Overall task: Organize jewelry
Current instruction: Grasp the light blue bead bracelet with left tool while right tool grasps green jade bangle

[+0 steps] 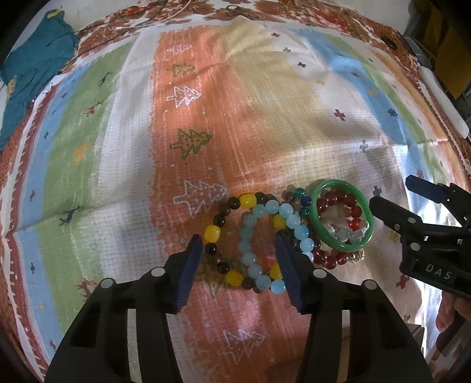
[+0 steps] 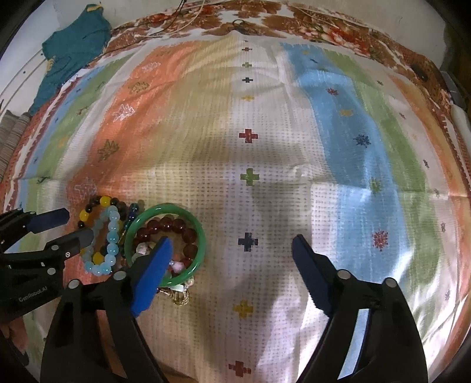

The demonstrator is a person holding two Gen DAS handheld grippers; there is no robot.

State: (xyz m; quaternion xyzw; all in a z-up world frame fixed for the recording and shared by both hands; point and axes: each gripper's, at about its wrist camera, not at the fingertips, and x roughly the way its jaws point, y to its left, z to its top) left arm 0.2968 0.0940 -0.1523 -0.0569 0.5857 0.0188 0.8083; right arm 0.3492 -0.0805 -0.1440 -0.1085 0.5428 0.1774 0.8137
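A pile of bracelets lies on a striped cloth. A yellow and dark bead bracelet and a light blue bead bracelet overlap. A green bangle lies on a dark red bead bracelet and small pale beads. My left gripper is open, its fingers straddling the yellow and blue bracelets without closing. My right gripper is open wide; its left finger hovers over the green bangle. The blue bracelet and the left gripper show at the left of the right wrist view.
The striped cloth with tree and cross prints covers a flowered sheet. A teal garment lies at the far left corner. A white object lies along the right edge. Thin cords run across the far edge.
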